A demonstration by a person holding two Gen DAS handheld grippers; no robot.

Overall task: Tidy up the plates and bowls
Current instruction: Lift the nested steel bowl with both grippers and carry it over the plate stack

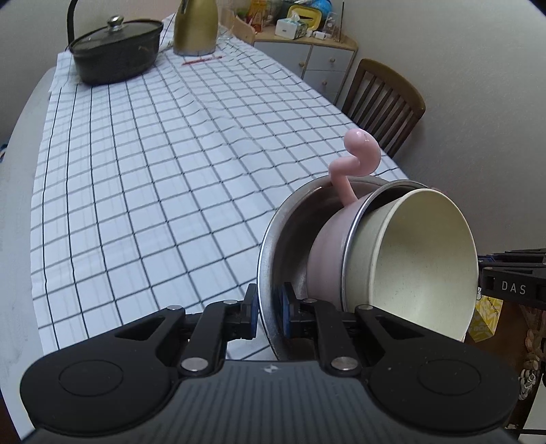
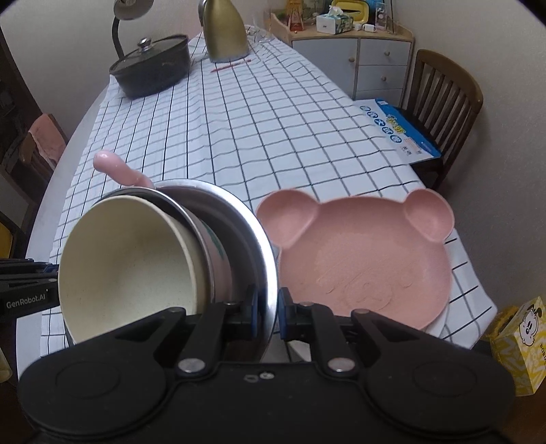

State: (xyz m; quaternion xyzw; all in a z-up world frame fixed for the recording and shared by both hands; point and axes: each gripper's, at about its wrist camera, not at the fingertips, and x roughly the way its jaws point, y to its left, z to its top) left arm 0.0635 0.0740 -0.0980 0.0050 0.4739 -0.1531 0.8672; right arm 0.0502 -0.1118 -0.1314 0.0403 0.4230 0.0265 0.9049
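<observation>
Both claws are gripping the same nested stack from opposite sides: the left gripper (image 1: 268,312) is pinched nearly closed on the rim of the large steel bowl (image 1: 269,246), one pad outside the wall and one inside, and the right gripper (image 2: 268,312) is clamping the opposite rim of that steel bowl (image 2: 259,239) in the same way. Inside it are sitting a pink bowl (image 1: 324,246) with a curly pink handle (image 1: 358,153) sticking up, a smaller steel-rimmed bowl (image 1: 358,225), and innermost a cream bowl (image 1: 426,252), so the bowls appear to be gathered already into one nest. The stack is looking tilted in both wrist views and seems to be hanging above the near end of the checked tablecloth (image 1: 153,170) rather than resting on it, though the contact underneath is hidden. Just to its right, the pink bear-shaped plate (image 2: 358,259) is lying flat on the near right part of the cloth, with a white edge showing beneath it that may be another plate. Judging from this, the nesting is mostly done; what is probably remaining is setting the stack down, likely beside or on the plates. The black lidded pot (image 1: 116,58) and gold kettle (image 1: 194,30) are standing untouched at the far end.
</observation>
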